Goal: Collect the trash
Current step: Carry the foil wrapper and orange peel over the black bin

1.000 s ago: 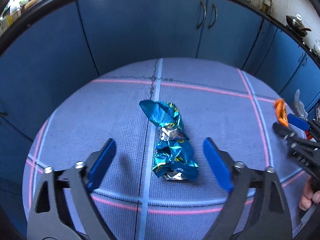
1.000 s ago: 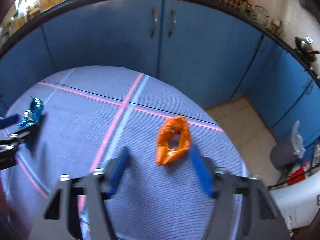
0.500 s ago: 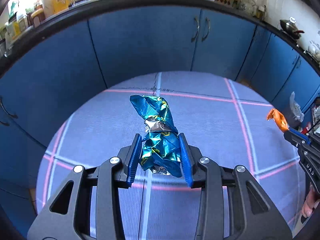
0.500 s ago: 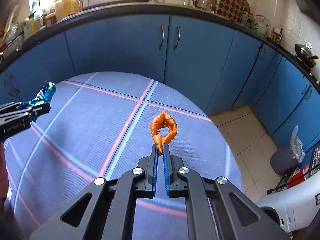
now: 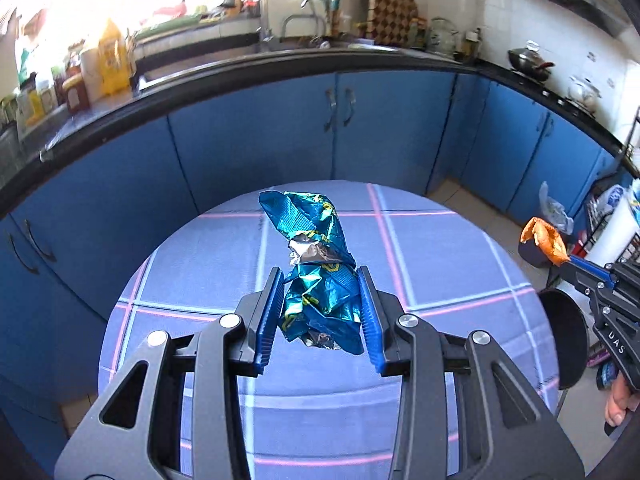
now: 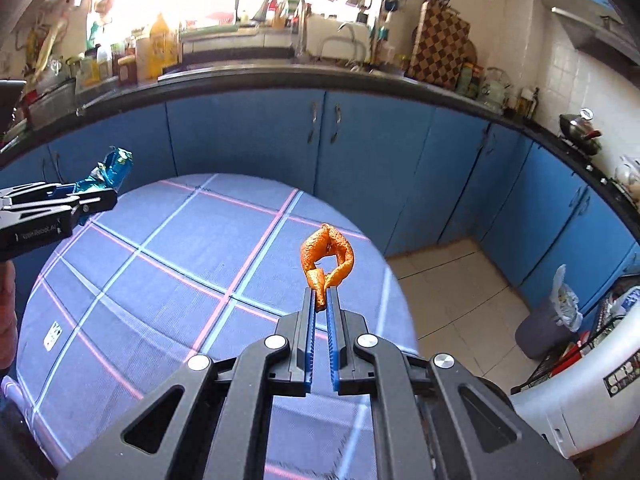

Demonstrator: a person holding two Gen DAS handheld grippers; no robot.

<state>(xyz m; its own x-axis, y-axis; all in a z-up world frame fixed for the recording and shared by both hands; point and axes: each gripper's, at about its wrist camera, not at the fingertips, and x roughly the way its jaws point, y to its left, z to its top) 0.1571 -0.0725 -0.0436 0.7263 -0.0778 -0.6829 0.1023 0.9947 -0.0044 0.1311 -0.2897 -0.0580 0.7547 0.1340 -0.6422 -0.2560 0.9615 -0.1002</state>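
Checked blue tablecloth [image 5: 224, 264] before blue kitchen cabinets [image 5: 248, 148].

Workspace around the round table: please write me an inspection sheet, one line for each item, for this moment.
Surface: round table with a blue-grey checked cloth; a small label lies near its left edge, otherwise nothing seen on it.
Job's things: crumpled blue foil wrapper and orange peel, both lifted clear of the cloth.
Clutter: nothing seen on the table; jars and bottles crowd the counter.
Grippers: left gripper shut on the wrapper; right gripper shut on the lower end of the peel.
Cables: nothing seen.
Surroundings: blue cabinets, tiled floor, grey bin with a bag liner on the floor at the right.
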